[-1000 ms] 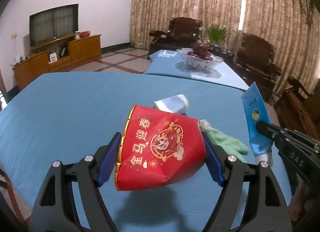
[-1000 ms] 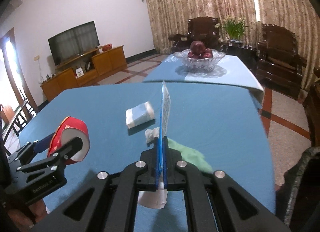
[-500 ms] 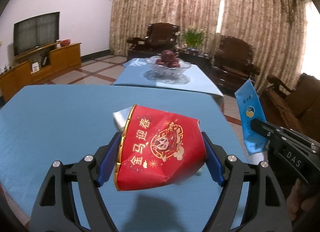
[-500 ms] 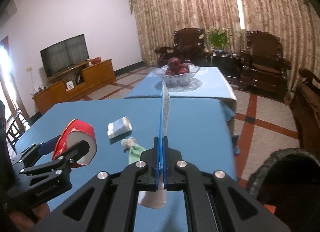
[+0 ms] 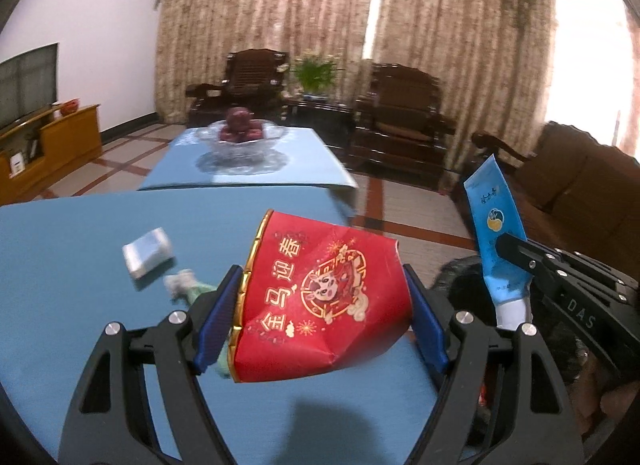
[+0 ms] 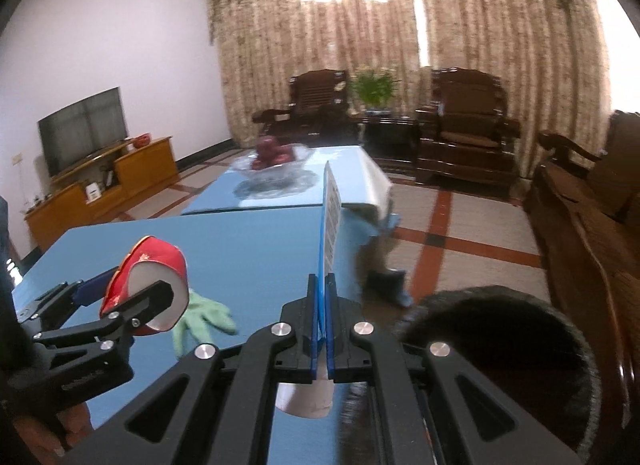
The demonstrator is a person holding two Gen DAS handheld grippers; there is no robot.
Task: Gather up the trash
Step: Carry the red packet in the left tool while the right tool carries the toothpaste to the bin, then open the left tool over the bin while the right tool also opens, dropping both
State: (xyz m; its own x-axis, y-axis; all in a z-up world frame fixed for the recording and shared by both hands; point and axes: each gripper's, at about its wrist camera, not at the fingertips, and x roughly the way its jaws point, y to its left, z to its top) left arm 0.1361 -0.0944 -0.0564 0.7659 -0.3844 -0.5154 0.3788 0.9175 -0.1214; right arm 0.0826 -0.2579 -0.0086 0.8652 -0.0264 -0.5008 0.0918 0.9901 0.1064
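A crumpled red paper cup [image 5: 320,297] with gold rim and festive print lies on its side, gripped in mid-air above the blue table's edge. A flattened blue tube [image 5: 496,233] with a white cap stands upright, pinched. A small white packet [image 5: 147,252] and green glove [image 6: 202,319] lie on the table.

Daylight glows through the patterned curtains [image 5: 400,45], blowing out to white glare at their top and at the window [image 5: 588,73] on the right, while the room stays moderately lit with a cool tint. A soft shadow falls on the blue tablecloth [image 5: 80,233] near the bottom edge. Both fisheye views bend strongly toward dark vignetted corners, and the right wrist view is slightly motion-blurred, most of all at the dark bin [image 6: 500,349].
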